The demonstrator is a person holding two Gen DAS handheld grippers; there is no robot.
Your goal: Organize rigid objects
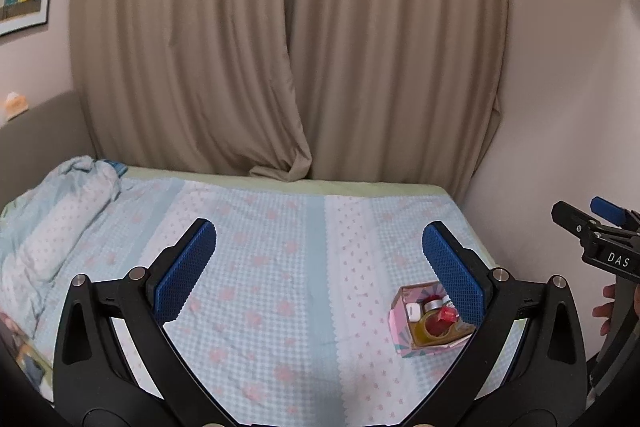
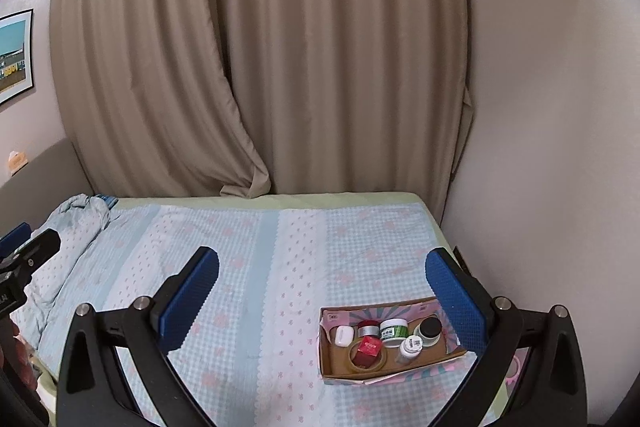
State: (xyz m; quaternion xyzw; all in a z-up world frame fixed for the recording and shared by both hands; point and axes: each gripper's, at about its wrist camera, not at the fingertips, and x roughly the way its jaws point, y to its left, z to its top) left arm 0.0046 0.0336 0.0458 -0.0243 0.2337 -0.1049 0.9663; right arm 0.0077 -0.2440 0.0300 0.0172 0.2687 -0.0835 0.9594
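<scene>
A pink patterned cardboard box (image 2: 344,373) lies on the bed at the right. Inside it are a white case (image 2: 344,335), a silver-lidded red jar (image 2: 368,328), a green-labelled white jar (image 2: 394,332), a dark-lidded jar (image 2: 429,331), a small white bottle (image 2: 411,346), and a red box (image 2: 368,350) standing inside a tape roll (image 2: 354,363). The same box (image 1: 400,323) shows in the left wrist view, partly behind a blue pad. My left gripper (image 1: 320,251) is open and holds nothing, above the bedspread. My right gripper (image 2: 322,279) is open and holds nothing, above and just left of the box.
The bed carries a light blue checked bedspread (image 2: 240,267) with a bunched quilt (image 1: 52,219) at the far left. Beige curtains (image 1: 288,39) hang behind it and a pale wall (image 2: 540,147) closes the right side. A hand (image 1: 604,311) holds the other gripper's handle at the right.
</scene>
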